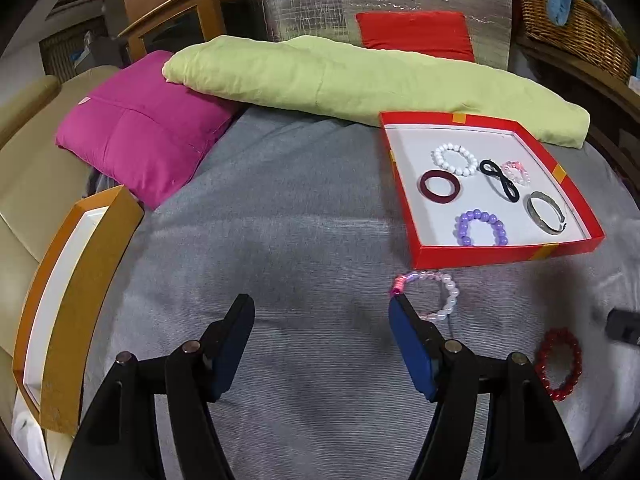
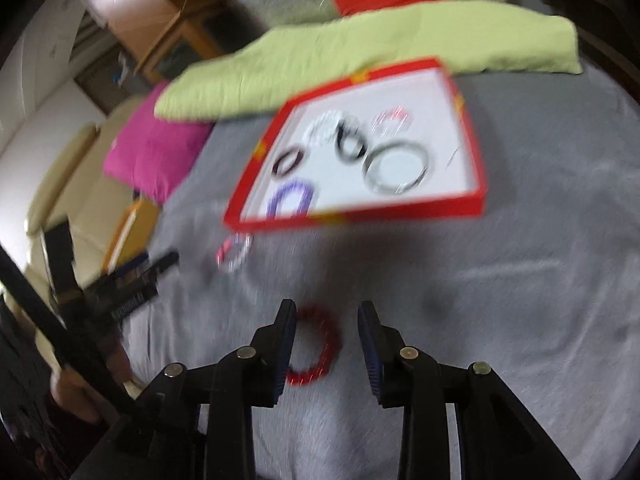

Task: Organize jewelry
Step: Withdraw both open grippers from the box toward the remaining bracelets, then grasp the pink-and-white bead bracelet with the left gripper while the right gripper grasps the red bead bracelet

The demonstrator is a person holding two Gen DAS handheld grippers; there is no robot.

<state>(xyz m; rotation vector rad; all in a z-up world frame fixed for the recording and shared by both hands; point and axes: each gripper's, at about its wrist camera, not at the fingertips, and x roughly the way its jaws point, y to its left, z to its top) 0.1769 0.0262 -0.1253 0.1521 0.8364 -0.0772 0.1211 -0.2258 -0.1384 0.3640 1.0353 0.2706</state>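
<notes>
On the grey bed cover [image 1: 280,208] I had two loose bracelets left. The shallow red cardboard tray [image 1: 416,216] already held six pieces; the orange-rimmed box [image 1: 80,280] at far left looked empty. My right gripper [image 2: 326,348] was nearer the red beaded bracelet [image 2: 320,352], which lay flat between its narrowly parted jaws, not yet pinched. My left gripper [image 1: 322,344] stood wide and empty, the pale pink beaded bracelet [image 1: 436,296] just beyond its right jaw.

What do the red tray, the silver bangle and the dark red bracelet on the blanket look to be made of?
Red tray: likely cardboard, matte, with taped corners and a white lining.
Silver bangle: probably metal, with a grey reflective sheen.
Dark red bracelet: glossy round beads showing highlights, glass or plastic; cannot tell which.
</notes>
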